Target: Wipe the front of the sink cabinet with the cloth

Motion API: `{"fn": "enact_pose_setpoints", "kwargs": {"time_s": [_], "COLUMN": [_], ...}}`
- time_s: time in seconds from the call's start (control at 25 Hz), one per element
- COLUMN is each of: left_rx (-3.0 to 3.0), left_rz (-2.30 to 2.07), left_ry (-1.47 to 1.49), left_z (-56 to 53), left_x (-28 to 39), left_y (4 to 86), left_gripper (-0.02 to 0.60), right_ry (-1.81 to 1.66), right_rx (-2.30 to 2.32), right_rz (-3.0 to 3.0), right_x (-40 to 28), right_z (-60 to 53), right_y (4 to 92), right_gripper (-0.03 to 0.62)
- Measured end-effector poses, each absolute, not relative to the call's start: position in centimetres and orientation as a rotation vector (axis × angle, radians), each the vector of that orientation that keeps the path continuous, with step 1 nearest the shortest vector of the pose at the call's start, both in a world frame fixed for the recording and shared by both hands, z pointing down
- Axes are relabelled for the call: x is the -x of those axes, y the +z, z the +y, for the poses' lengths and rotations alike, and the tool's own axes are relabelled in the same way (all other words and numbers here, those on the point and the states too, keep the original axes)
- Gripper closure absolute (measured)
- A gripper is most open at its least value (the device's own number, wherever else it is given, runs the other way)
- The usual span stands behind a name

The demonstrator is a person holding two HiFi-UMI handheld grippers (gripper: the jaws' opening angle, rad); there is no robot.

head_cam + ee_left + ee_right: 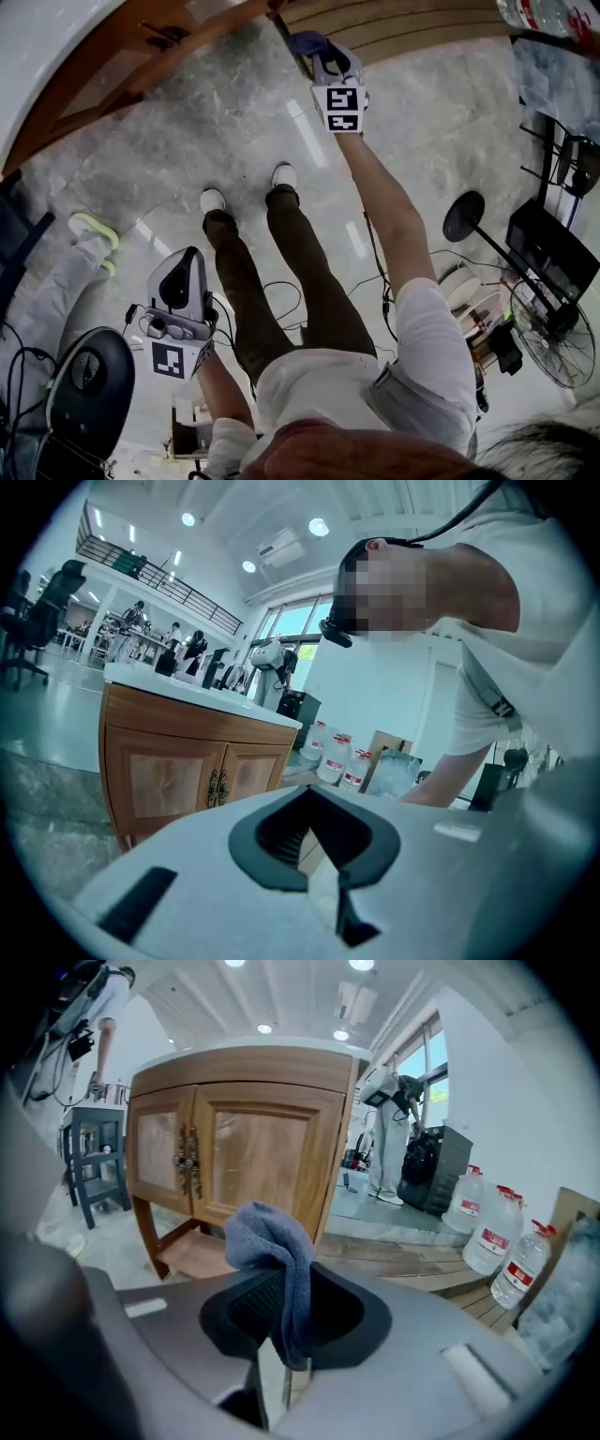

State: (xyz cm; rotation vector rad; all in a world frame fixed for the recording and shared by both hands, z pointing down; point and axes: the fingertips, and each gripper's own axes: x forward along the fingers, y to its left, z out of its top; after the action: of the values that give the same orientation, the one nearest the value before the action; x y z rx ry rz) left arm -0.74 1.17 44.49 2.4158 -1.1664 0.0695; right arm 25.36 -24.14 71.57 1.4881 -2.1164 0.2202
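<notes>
Right gripper (286, 1321) tight on one cloth (272, 1241) (left gripper (319, 846) closed), one sink cabinet (262, 1147).

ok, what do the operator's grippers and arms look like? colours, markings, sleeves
The left gripper and right gripper: light grey shells, dark grey jaw pockets, each with a cube of black-and-white square markers. Arms bare below short white sleeves.
</notes>
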Motion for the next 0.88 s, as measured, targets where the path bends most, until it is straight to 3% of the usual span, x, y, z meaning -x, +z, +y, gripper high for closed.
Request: {"fn": "enact_pose_setpoints", "kwargs": {"time_s": [0.4,0.88], "left_rx": [-2.461,-2.645], "left_rz": [-1.182,-1.128], "left_ry": [0.073,0.078], "left_z": [1.5,1.6], "left_x": [2.2,1.5], "left_y": [38.2,22.8], "left_gripper": [0.581,0.581], "right_ry": [0.294,-0.06], "right_rx": [-1.34,-1.395], "right_rz": [-2.27,-2.666], "right_x": [-23.6,-18.7], "right_z": [-9.0,-3.8], "right_y": [60.9,25.4], "right_gripper": [0.508,0.508]}}
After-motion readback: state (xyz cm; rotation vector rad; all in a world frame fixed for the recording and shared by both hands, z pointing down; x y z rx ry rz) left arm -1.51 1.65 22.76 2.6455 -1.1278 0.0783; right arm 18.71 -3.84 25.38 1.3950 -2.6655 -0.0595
